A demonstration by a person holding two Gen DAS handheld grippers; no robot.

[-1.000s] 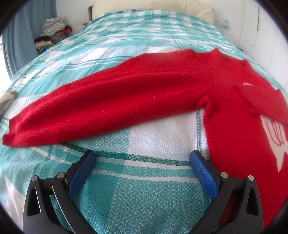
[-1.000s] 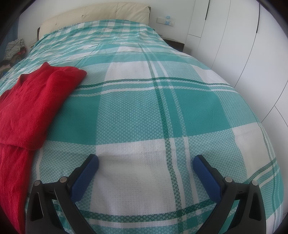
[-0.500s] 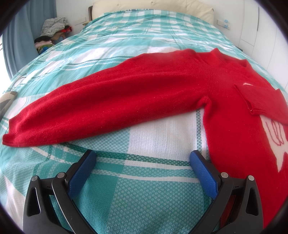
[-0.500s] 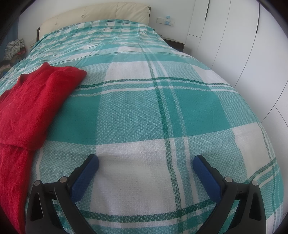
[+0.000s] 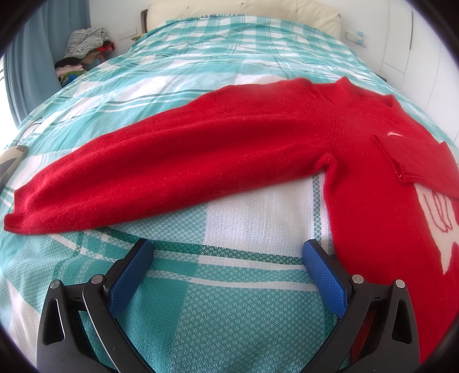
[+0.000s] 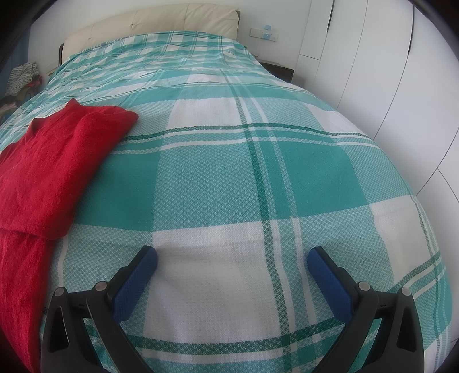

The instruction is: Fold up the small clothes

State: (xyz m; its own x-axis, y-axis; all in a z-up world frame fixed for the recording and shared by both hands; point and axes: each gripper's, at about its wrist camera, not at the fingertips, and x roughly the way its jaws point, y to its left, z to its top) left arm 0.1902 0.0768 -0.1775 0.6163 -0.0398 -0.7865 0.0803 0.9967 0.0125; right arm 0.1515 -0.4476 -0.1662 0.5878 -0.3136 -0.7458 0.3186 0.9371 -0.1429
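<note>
A red knit sweater point(image 5: 358, 160) with a white motif lies flat on the bed. Its left sleeve point(image 5: 160, 163) stretches out to the left, cuff at the far left. The other sleeve point(image 5: 413, 160) is folded over the chest. My left gripper point(image 5: 226, 255) is open and empty, just in front of the outstretched sleeve, its right finger beside the sweater's side edge. In the right wrist view the sweater point(image 6: 54, 169) lies at the left. My right gripper point(image 6: 232, 258) is open and empty over bare bedspread, to the right of the sweater.
The bed has a teal and white plaid cover point(image 6: 258, 172) and a cream headboard point(image 6: 172, 20). A pile of clothes point(image 5: 83, 51) sits beyond the bed's far left. White wardrobe doors point(image 6: 387, 71) run along the right side.
</note>
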